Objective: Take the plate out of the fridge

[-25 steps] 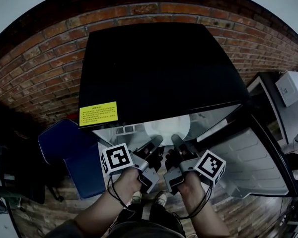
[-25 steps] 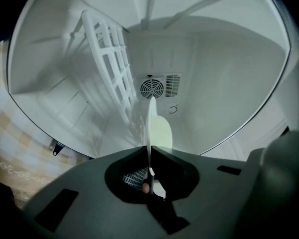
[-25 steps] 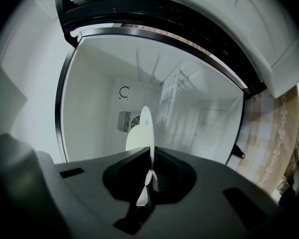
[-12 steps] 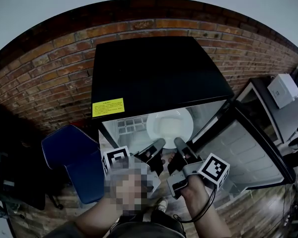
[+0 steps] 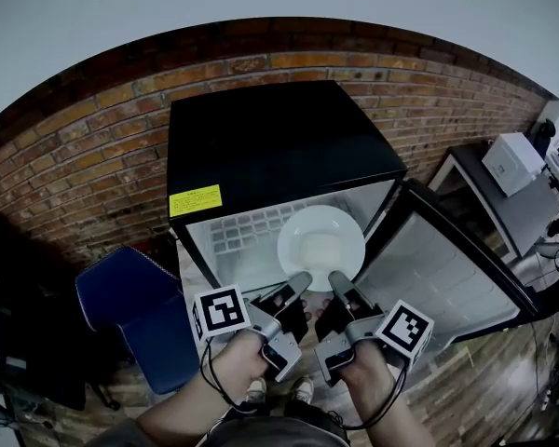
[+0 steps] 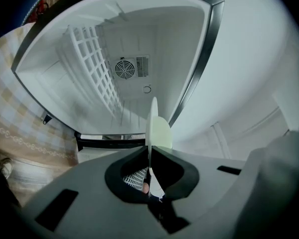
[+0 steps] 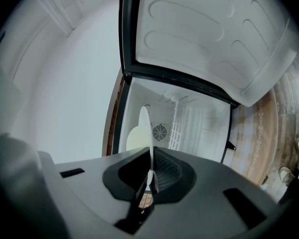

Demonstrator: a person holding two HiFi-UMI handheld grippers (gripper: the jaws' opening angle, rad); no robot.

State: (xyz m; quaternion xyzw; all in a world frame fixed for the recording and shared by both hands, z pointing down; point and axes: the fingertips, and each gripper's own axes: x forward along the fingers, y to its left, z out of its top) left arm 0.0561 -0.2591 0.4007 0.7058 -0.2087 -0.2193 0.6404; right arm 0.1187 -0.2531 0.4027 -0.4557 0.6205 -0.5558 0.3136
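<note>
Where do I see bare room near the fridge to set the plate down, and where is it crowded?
The fridge's black top is bare, between the brick wall and the yellow sticker. The blue seat left of it is bare too. Crowded: the opening, where left gripper and right gripper pinch the plate beside the open door.

Fridge door (image 5: 452, 273) stands right, blue chair (image 5: 130, 305) left
</note>
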